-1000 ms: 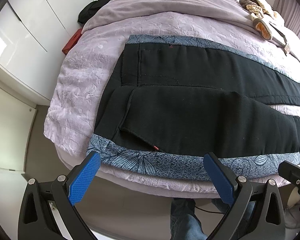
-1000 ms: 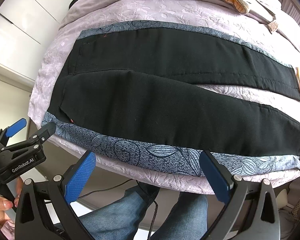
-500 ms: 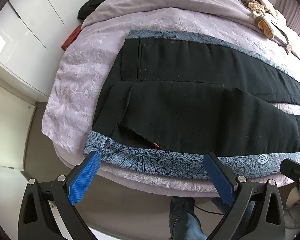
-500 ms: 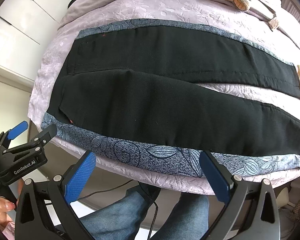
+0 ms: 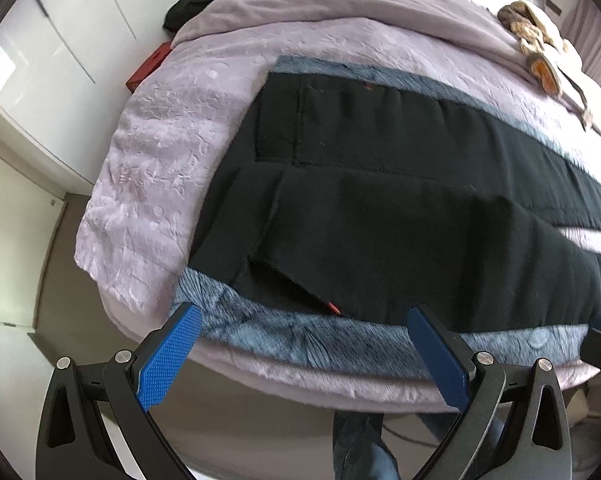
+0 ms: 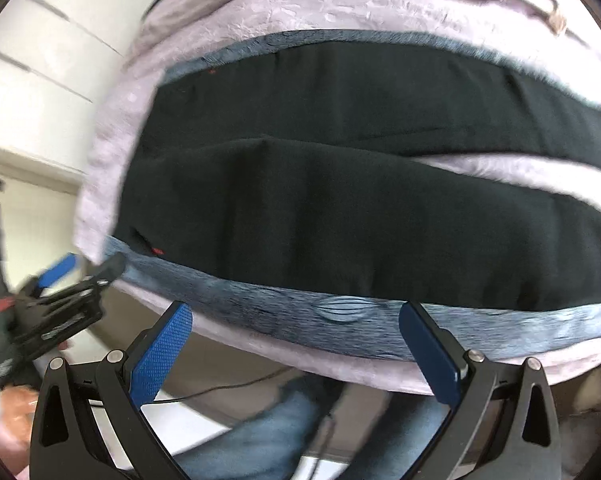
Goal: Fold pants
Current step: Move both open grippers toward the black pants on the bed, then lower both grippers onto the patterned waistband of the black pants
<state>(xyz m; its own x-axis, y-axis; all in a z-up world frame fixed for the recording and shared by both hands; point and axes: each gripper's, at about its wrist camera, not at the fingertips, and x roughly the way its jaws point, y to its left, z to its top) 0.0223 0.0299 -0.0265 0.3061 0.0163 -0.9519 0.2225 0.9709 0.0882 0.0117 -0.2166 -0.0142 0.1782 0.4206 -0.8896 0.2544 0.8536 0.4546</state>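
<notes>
Black pants [image 5: 380,200] with grey-blue patterned side stripes lie flat on the lilac bed, waistband to the left, both legs running right. The right wrist view shows the same pants [image 6: 340,208] with a gap of bedspread between the legs. My left gripper [image 5: 304,344] is open, hovering just off the near stripe by the pocket with the small red tag [image 5: 332,307]. My right gripper [image 6: 296,344] is open too, over the near stripe further along the near leg. Nothing sits between either pair of blue pads. The left gripper [image 6: 60,292] shows blurred at the left of the right wrist view.
Lilac bedspread [image 5: 160,152] covers the bed; its near edge [image 5: 300,376] drops to the floor. White wardrobe doors [image 5: 60,40] stand at left. Tan clothing [image 5: 540,52] lies at the far right of the bed. A person's jeans [image 6: 268,432] are below the bed edge.
Both grippers have moved closer to the near edge of the pants, which fill more of each view. The current frames are motion-blurred. Both stay open and the pants lie as before.
</notes>
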